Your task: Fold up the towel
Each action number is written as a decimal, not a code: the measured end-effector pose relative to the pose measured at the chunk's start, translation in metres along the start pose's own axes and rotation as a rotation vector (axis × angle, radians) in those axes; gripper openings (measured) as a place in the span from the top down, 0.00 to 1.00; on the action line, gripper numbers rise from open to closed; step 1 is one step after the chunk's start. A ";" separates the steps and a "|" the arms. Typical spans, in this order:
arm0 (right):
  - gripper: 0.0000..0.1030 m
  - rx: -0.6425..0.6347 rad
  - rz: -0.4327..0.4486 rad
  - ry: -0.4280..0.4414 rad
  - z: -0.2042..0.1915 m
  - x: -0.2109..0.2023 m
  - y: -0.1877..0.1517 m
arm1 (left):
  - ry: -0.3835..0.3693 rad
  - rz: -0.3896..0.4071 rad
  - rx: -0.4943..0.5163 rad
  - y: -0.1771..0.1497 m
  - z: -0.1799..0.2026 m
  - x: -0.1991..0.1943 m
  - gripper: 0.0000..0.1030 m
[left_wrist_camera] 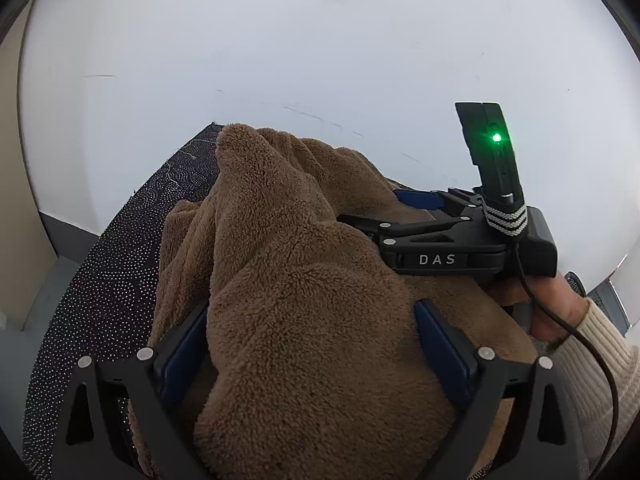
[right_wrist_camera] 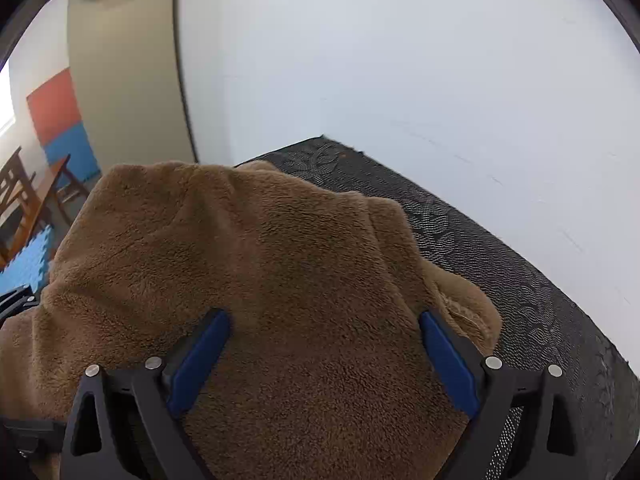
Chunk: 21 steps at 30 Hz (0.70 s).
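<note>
You are holding the left gripper (left_wrist_camera: 312, 344) over the brown towel (left_wrist_camera: 288, 280), which is lying bunched in a thick heap on the dark dotted mat (left_wrist_camera: 120, 280). In the left wrist view the towel is filling the lower middle of the frame, and its far end is reaching toward the upper edge of the mat, near the white wall (left_wrist_camera: 280, 40). The blue pads (left_wrist_camera: 444, 348) of this gripper are standing wide apart, with a fat fold of towel rising between them; the cloth is lying close against the inner faces, but the pads are not squeezing it.

At the right side of the same frame your right hand (left_wrist_camera: 548, 308), in a cream knitted sleeve (left_wrist_camera: 600, 344), is holding the right gripper (left_wrist_camera: 404, 210), whose tips are resting at the towel. A small green light (left_wrist_camera: 497, 137) is glowing on the black unit above it.

In the right wrist view the right gripper (right_wrist_camera: 324, 344) is also standing spread wide, and the towel (right_wrist_camera: 248, 248) is passing between its blue pads (right_wrist_camera: 200, 356) without being clamped. The mat (right_wrist_camera: 500, 260) is showing at the right of this frame, and a wooden chair (right_wrist_camera: 20, 196) is standing at the far left edge.
</note>
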State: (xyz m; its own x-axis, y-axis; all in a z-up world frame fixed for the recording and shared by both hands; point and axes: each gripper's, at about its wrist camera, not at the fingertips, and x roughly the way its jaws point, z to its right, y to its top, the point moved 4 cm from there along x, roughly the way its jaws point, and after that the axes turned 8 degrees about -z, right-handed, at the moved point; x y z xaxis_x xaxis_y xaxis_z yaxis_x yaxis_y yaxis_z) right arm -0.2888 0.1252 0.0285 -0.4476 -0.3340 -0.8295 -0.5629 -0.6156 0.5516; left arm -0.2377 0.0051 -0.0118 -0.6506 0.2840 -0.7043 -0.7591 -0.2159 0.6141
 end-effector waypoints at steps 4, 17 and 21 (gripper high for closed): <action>0.05 0.067 0.036 -0.036 0.008 -0.023 -0.004 | 0.004 -0.005 0.011 0.000 0.002 -0.002 0.04; 0.04 -0.004 0.199 -0.058 -0.040 -0.114 -0.100 | 0.055 0.021 0.059 -0.005 0.013 -0.040 0.01; 0.04 0.042 0.148 -0.085 -0.043 -0.094 -0.105 | 0.098 -0.036 0.087 -0.010 0.012 -0.021 0.01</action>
State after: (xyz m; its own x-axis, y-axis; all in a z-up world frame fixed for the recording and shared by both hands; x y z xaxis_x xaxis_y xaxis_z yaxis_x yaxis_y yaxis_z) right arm -0.1579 0.1902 0.0448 -0.5838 -0.3560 -0.7297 -0.5145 -0.5329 0.6717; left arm -0.2158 0.0122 0.0011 -0.6256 0.1965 -0.7550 -0.7797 -0.1245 0.6137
